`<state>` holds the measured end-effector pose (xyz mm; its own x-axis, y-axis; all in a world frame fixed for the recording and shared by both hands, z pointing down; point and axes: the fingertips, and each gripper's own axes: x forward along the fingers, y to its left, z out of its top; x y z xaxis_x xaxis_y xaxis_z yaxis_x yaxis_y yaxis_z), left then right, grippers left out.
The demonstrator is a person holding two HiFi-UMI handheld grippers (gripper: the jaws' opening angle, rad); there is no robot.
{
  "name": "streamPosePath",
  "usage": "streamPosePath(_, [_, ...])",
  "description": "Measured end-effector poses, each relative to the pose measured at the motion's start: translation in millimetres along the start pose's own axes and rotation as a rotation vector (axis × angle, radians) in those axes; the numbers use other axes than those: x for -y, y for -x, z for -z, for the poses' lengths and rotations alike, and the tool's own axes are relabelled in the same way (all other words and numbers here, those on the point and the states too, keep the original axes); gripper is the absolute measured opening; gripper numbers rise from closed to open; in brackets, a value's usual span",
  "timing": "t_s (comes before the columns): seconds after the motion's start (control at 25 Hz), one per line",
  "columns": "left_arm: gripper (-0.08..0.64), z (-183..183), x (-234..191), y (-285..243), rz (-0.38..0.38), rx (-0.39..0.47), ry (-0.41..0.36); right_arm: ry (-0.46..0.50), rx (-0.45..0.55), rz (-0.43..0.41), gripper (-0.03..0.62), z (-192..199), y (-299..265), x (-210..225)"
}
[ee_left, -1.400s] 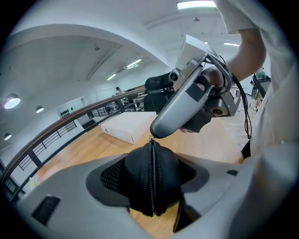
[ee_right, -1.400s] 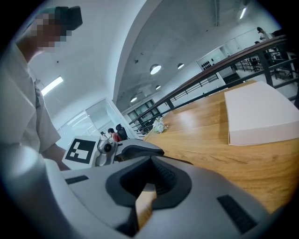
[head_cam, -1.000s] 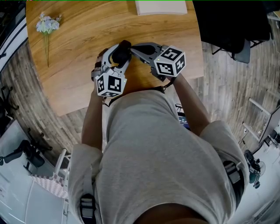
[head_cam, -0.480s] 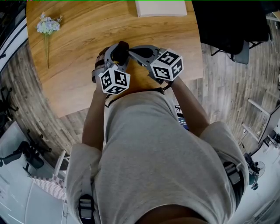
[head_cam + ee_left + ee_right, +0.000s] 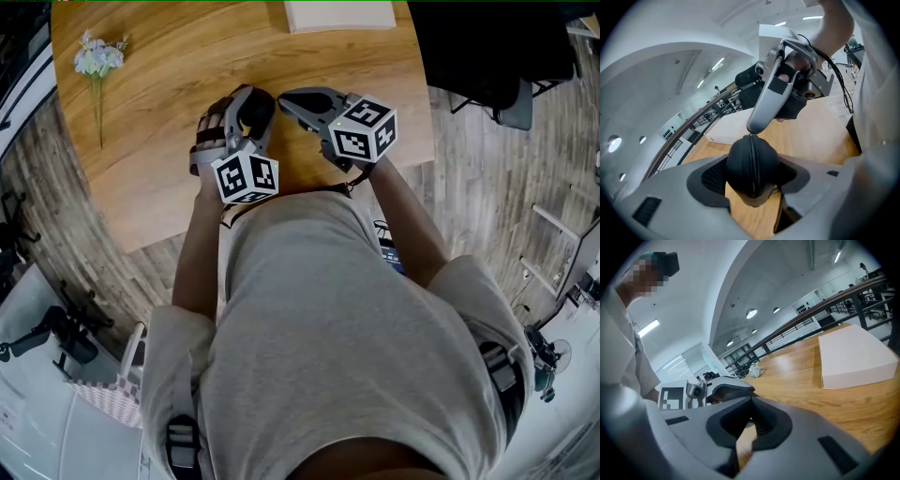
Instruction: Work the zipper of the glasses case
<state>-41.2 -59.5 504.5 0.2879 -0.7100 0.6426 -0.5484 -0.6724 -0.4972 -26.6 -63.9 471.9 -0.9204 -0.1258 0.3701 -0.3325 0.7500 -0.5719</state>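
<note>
Head view overhead; all 3 views share table (image 5: 169, 141).

Glasses case (image 5: 751, 166) sits between left gripper (image 5: 249, 105) jaws over table (image 5: 169, 159); right gripper (image 5: 284, 97) touches case's right side; box (image 5: 342, 15) behind case, flowers (image 5: 97, 56) far left.

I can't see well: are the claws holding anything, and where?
The left claw grips the black glasses case by its sides at one end. The right claw is shut at the zipper; whether it pinches anything cannot be told.

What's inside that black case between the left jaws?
The glasses case shows only its closed zipper; whatever lies inside is hidden.
</note>
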Motion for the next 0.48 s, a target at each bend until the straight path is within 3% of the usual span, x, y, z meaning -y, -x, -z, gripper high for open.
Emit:
streamPosePath(0.16, [0.275,-1.6,-0.3,4.9,-0.01,0.03,-0.005,-0.033,0.01,-0.01,0.026,0.2,-1.1,3.5])
streamPosePath(0.48, [0.275,12.0,0.1,-5.4,0.011,-0.068,0.07,-0.036,0.0,0.011,0.026,2.1,-7.9,2.2])
